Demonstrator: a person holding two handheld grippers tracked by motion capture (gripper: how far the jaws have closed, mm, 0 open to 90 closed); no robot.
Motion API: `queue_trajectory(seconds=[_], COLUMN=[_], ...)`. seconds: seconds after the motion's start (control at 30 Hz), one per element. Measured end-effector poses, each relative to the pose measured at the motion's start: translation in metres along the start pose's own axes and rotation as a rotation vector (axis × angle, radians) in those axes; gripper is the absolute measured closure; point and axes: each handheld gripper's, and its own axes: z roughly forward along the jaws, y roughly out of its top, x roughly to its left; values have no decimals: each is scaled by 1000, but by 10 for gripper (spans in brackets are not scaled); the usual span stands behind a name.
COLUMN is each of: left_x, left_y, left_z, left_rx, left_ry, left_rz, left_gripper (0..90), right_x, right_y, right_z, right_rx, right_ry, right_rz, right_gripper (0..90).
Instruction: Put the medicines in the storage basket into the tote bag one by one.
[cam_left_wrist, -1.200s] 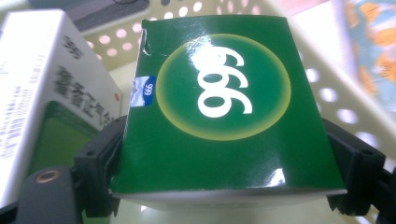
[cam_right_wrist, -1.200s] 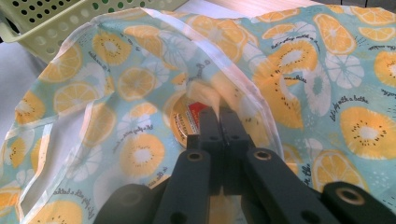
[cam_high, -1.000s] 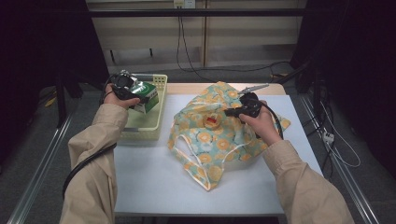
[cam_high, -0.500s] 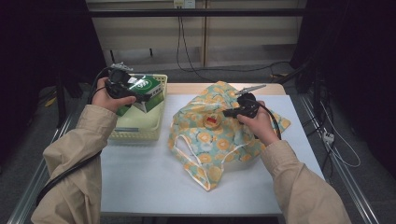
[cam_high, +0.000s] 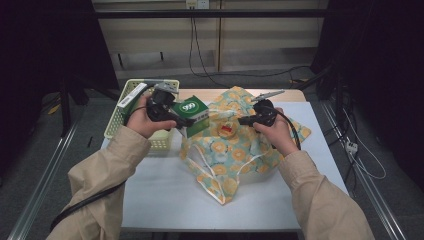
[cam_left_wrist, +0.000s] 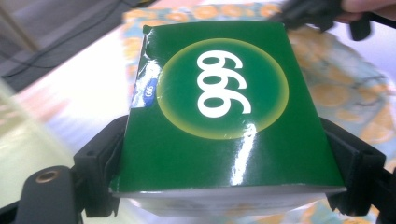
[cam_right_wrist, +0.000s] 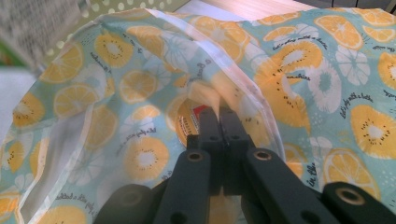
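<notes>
My left gripper (cam_high: 186, 121) is shut on a green box (cam_high: 193, 113) printed "999" and holds it in the air at the left edge of the cloth bag. In the left gripper view the green box (cam_left_wrist: 224, 107) spans the space between both jaws of the left gripper (cam_left_wrist: 224, 140). The fruit-print cloth bag (cam_high: 235, 152) lies on the white table (cam_high: 165, 200). My right gripper (cam_high: 244, 120) is shut on the bag's rim and holds its mouth up. In the right gripper view the right gripper (cam_right_wrist: 219, 114) pinches the bag (cam_right_wrist: 299, 79), and a small red-labelled item (cam_right_wrist: 192, 117) lies inside.
A pale yellow basket (cam_high: 116, 122) stands at the table's left edge with a white box (cam_high: 131, 95) in it. Cables run across the floor behind the table. Metal rails flank both sides.
My left gripper has carried the green box up out of the basket and to the right, to the bag's edge. The right gripper and the bag have not moved.
</notes>
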Motion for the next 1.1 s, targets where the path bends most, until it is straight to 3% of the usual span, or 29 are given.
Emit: queue_trajectory(seconds=[0.13,0.37,1.1], left_x=[-20,-38,-53], left_y=[1,1,-16], left_z=[20,50,122], left_rx=[29,47,102], left_ry=[-45,-83,-106], left_rz=[53,75,91], left_gripper=[162,162,161], right_x=[1,3,5], right_y=[0,1,2], right_z=[-1,-2,-3], right_rx=[-2,0,-21], right_ry=[1,0,15], right_rz=[-1,-8,-6], right_gripper=[900,900,900])
